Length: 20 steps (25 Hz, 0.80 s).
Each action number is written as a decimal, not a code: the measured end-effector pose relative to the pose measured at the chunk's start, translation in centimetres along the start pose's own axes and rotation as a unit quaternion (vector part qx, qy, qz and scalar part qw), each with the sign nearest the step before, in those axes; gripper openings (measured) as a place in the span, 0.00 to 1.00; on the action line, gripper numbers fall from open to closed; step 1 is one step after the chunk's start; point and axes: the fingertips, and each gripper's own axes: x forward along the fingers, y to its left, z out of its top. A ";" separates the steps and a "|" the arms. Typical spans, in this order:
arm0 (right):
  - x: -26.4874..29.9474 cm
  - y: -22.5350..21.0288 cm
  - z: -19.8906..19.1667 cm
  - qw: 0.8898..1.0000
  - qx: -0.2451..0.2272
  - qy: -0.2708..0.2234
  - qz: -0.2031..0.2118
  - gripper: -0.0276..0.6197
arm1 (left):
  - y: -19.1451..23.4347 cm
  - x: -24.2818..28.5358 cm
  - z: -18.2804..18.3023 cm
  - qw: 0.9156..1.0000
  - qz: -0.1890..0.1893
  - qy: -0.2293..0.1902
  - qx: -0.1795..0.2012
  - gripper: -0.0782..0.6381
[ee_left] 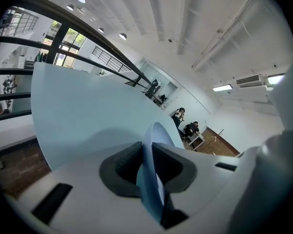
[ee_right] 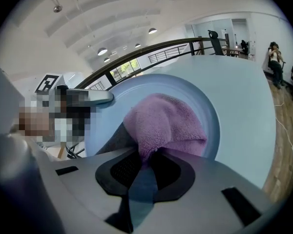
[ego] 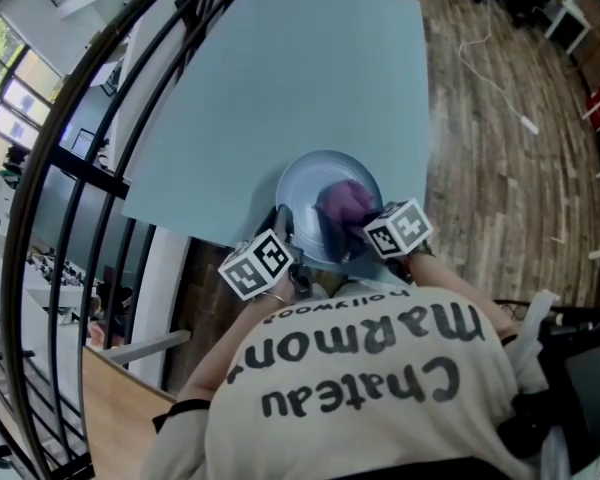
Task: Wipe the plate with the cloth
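Mid-wipe at the table's (ego: pixel 280 88) near edge: the left gripper (ee_left: pixel 149 165) pinches the plate's (ego: pixel 308 183) rim, the right gripper (ee_right: pixel 146 165) clamps the cloth (ee_right: pixel 166 126) against its face, and the next move is probably a sweep across the uncovered part.

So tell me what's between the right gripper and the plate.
The purple cloth, held by the right gripper, against the plate: right gripper view.

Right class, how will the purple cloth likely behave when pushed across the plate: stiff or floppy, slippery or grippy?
Probably floppy: the cloth bunches in soft folds where the right tool pinches it. Likely light, since one small pinch holds the wad. Its fuzzy pile should drag rather than slide on the smooth plate.
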 end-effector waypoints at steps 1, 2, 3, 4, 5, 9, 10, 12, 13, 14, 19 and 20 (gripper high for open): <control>-0.2 -0.3 -0.2 1.000 0.001 0.004 -0.005 0.17 | -0.1 0.0 0.0 1.000 -0.001 -0.001 -0.001 0.19; -0.4 -0.7 -0.5 1.000 0.002 0.010 -0.012 0.17 | -0.1 0.1 0.1 1.000 -0.001 -0.002 -0.002 0.19; -0.5 -1.1 -0.8 1.000 0.001 0.016 -0.019 0.17 | 0.0 0.1 0.1 1.000 0.000 -0.004 -0.004 0.19; -0.6 -1.5 -1.2 0.999 -0.001 0.022 -0.026 0.17 | 0.0 0.2 0.2 1.000 0.000 -0.006 -0.006 0.19; -0.8 -1.8 -1.5 0.999 -0.004 0.027 -0.031 0.17 | 0.0 0.2 0.2 1.000 -0.001 -0.007 -0.007 0.19; -1.0 -2.0 -1.9 0.999 -0.003 0.031 -0.040 0.17 | -0.4 -0.1 0.5 1.000 -0.006 -0.013 0.000 0.19; -1.0 -2.0 -1.7 0.999 -0.004 0.030 -0.041 0.17 | -0.6 -0.1 0.6 1.000 -0.007 -0.015 0.001 0.19; -1.1 -1.4 -1.1 0.999 -0.009 0.025 -0.035 0.17 | -0.8 -0.1 0.9 1.000 -0.010 -0.019 0.005 0.19; -1.0 -0.9 -0.7 0.999 -0.011 0.017 -0.025 0.17 | -0.9 -0.2 1.1 1.000 -0.011 -0.020 0.007 0.19; -1.0 -0.2 -0.1 1.000 -0.009 0.007 -0.011 0.17 | -1.0 -0.2 1.1 1.000 -0.011 -0.021 0.008 0.19; -0.7 3.7 3.3 0.997 0.010 -0.045 0.067 0.17 | -1.1 -0.2 1.0 1.000 -0.004 -0.017 0.002 0.19; -0.6 4.5 4.0 0.995 0.008 -0.053 0.081 0.17 | -1.0 -0.2 1.0 1.000 -0.003 -0.017 0.000 0.19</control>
